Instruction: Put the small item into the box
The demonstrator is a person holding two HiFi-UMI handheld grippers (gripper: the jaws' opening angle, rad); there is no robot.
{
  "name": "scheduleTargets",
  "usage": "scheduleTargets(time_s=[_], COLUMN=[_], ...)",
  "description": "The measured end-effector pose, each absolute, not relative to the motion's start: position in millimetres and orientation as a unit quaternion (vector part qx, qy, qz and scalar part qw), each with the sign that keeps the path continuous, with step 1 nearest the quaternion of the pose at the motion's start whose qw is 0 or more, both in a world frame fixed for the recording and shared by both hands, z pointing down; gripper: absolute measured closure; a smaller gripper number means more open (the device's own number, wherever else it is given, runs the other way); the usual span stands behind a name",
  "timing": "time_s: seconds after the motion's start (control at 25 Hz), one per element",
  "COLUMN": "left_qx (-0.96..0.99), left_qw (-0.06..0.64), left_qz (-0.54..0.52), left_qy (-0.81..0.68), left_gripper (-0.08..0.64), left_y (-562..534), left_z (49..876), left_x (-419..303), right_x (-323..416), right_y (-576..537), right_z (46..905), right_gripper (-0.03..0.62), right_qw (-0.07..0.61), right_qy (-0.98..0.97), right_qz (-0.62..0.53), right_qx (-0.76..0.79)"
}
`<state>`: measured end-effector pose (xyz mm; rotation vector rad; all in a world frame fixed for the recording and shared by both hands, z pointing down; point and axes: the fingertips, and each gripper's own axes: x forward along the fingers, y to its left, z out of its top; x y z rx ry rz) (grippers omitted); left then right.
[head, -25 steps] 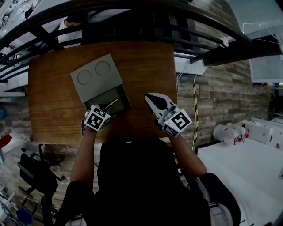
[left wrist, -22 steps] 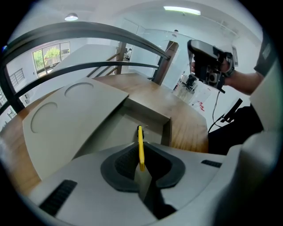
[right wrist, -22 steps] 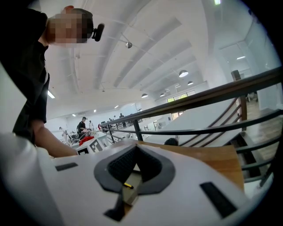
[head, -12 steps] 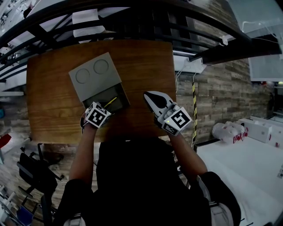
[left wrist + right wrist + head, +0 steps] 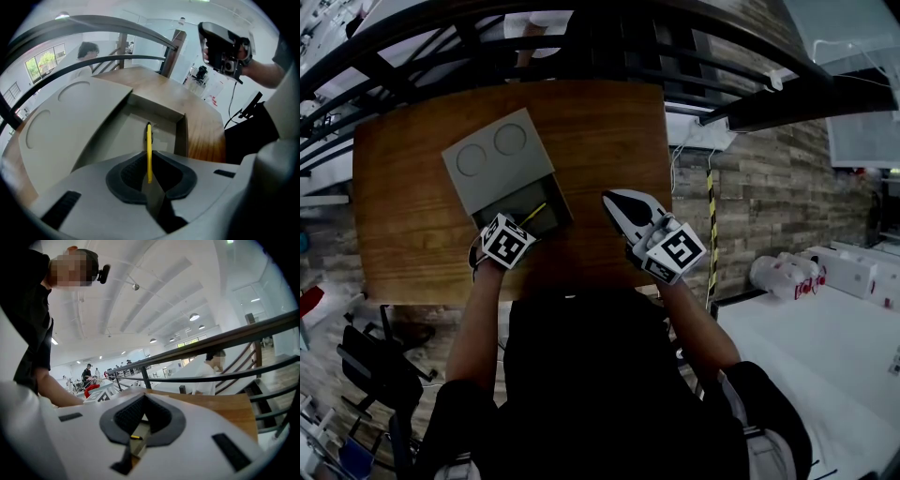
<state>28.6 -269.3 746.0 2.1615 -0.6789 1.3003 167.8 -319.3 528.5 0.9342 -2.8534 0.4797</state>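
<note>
Not much has moved vs a sec ago: in head view both grippers, box and table sit slightly higher and further left in frame, all together; white-clad person beyond the railing [image 5: 581,37] has gone from top left to top centre; yellow stick keeps the same lie over the box.

L gripper [image 5: 523,225] is at the box's near end; its jaws are opening, w/ the yellow stick [image 5: 149,154] still between the pads, sticking out fwd; its far tip is over the open compartment [image 5: 525,202], not resting on the floor of it as far as I can tell. Box [image 5: 182,136] lies angled on the table [image 5: 600,131]; lid [image 5: 487,159] w/ two round marks covers the far part; the far corner is near the table's far edge.

R gripper [image 5: 617,202] is near the box's right corner, not touching; jaws almost together, only a sliver between, nothing in it.

Bare wood is free right of and behind the box, also along the left side; the table's right edge is close to the R gripper, w/ brick-pattern floor [image 5: 769,206] beyond; near edge is at the person's body.
</note>
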Motion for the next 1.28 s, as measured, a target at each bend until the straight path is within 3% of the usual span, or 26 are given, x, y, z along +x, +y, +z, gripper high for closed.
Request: scheduleTargets(time_s=[0.48,0.8,1.28], left_qx=[0.798,0.799,0.807], left_qw=[0.264,0.263,0.269], left_qz=[0.48,0.473,0.438], left_qy=[-0.251,-0.261,-0.291], left_gripper=[0.486,0.419,0.445], left_y=[-270.8,-273.7,-278.3], left_z=[747.8,745.8,736.0], left_x=[27.0,22.6,13.8], right_x=[168.0,164.5,161.5], right_y=[-321.1,-320.1,-314.8], right_z=[531.4,529.3,529.7], right_gripper=[0.581,0.581,0.581], right_qw=[0.054,0.05,0.052], right_qy=[-0.936,-0.936,-0.935], right_qz=[0.159,0.159,0.157], right_qx=[0.311,0.309,0.314])
